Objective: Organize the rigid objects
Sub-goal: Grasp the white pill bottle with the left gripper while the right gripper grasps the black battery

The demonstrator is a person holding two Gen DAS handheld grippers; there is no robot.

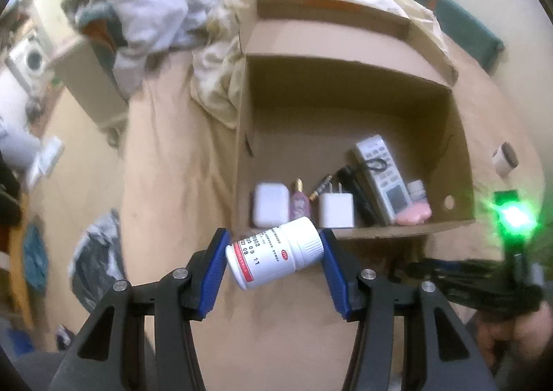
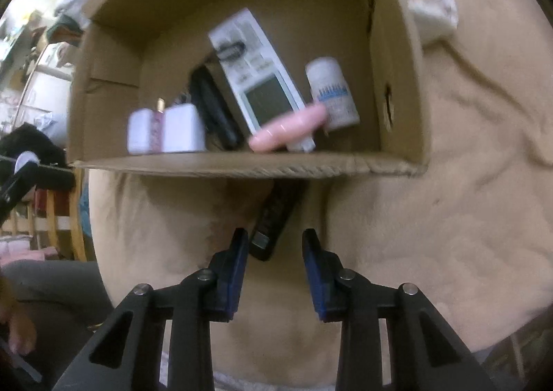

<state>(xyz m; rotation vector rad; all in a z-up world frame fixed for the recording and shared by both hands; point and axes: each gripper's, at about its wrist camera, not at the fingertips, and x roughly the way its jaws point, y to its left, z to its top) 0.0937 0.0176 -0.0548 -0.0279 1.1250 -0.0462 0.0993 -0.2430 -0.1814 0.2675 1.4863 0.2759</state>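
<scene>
1. While gripped sideways between the blue pads, the white plastic pill bottle with a red-banded label (image 1: 274,255) sits in the left gripper (image 1: 273,254), cap end against the right pad, base against the left; jaws closed onto it at about bottle length.
2. Bottle hangs just in front of the near wall of the open brown cardboard box (image 1: 387,235), above the beige bed cover (image 1: 166,163), not inside the box.
3. Right gripper (image 2: 275,246) has its jaws partly apart with nothing between them; blue fingertips (image 2: 240,246) sit low over the beige cover.
4. Black rectangular remote-like device (image 2: 276,215) lies on the cover just ahead of the right gripper, far end tucked under the box's near wall; near end lies close to the left fingertip, contact unclear.
5. Inside the box, along the near wall: white rounded case (image 1: 271,204), small pink bottle with gold cap (image 1: 300,204), white plug adapter with two prongs (image 1: 336,209), black cable or pouch (image 1: 356,190), grey remote control with screen (image 1: 382,177), pink oval object (image 1: 414,213), small white jar (image 1: 416,189).
6. Right wrist view is blurred; the jar (image 2: 331,94) there shows a blue label.
7. Crumpled cream and grey bedding (image 1: 214,28) is piled behind the box.
</scene>
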